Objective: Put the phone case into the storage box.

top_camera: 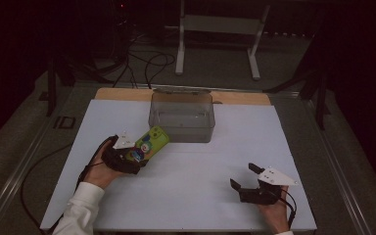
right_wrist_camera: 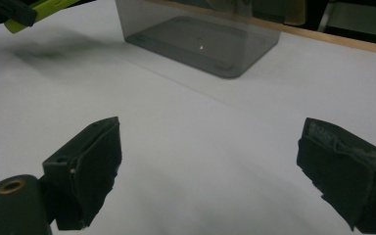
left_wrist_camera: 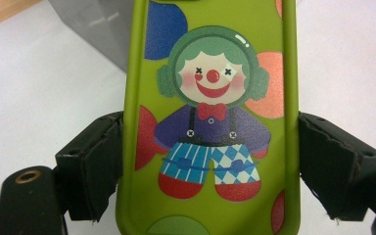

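Observation:
A lime-green phone case (top_camera: 149, 143) printed with a clown (left_wrist_camera: 210, 117) is held above the white table, its far end pointing toward the clear grey bin (top_camera: 182, 117). My left gripper (top_camera: 133, 155) is shut on the case, one black jaw pressed on each long side. At the front right, my right gripper (top_camera: 244, 177) rests open just over the table with nothing between its jaws. In the right gripper view the bin (right_wrist_camera: 200, 39) stands ahead and an edge of the case (right_wrist_camera: 44, 11) shows at the top left.
The white table sheet (top_camera: 215, 156) is bare between the two grippers. A wooden strip (top_camera: 240, 98) runs along the table's far edge behind the bin. Cables (top_camera: 147, 63) and a white metal stand (top_camera: 220, 34) are on the floor beyond.

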`<state>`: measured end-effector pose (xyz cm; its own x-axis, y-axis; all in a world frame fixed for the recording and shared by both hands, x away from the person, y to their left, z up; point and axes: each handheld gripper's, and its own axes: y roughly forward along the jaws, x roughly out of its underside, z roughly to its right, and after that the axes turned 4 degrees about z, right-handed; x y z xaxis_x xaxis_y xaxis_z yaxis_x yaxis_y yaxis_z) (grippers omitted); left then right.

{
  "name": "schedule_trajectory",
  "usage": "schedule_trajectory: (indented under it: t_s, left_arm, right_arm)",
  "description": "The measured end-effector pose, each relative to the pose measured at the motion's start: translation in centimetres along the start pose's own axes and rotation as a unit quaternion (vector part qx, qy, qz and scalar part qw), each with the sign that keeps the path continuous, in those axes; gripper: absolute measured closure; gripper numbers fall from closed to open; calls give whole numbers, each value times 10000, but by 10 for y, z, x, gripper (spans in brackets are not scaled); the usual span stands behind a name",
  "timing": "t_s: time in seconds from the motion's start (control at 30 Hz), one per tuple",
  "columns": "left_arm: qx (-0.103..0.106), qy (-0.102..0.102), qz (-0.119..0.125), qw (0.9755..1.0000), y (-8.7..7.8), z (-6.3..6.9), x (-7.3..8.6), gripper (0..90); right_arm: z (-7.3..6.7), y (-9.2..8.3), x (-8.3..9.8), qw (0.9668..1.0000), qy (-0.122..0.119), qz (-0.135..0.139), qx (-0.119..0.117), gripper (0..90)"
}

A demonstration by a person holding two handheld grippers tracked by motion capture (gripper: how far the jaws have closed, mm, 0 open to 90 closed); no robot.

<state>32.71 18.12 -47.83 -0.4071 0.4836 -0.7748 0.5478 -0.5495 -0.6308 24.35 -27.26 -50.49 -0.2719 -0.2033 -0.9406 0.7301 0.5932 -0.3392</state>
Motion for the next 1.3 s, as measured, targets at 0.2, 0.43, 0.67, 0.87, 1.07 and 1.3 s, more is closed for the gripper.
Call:
schedule_trajectory:
  t_s: [0.2,0.43,0.67,0.87,1.07,1.3]
  left_arm:
    - [3,-155,310,9994,-1,6,0,161]
    - [-98,-182,615,9979,-6,13,2,160]
    - [-398,-165,902,9950,-11,21,3,161]
    - [-724,-281,1242,9892,-15,25,3,160]
    - [-955,-430,1497,9832,-17,30,2,160]
    - [-1094,-482,1705,9781,-19,37,-2,160]
  right_arm:
    - [1,-1,0,10000,-5,7,6,94]
    - [0,0,0,10000,19,-5,24,94]
    - [2,0,0,9999,107,19,-9,94]
    - [2,2,0,9999,161,-9,-6,93]
    - [2,5,0,9996,284,-56,-11,93]
    - [3,11,0,9983,516,-164,-234,93]
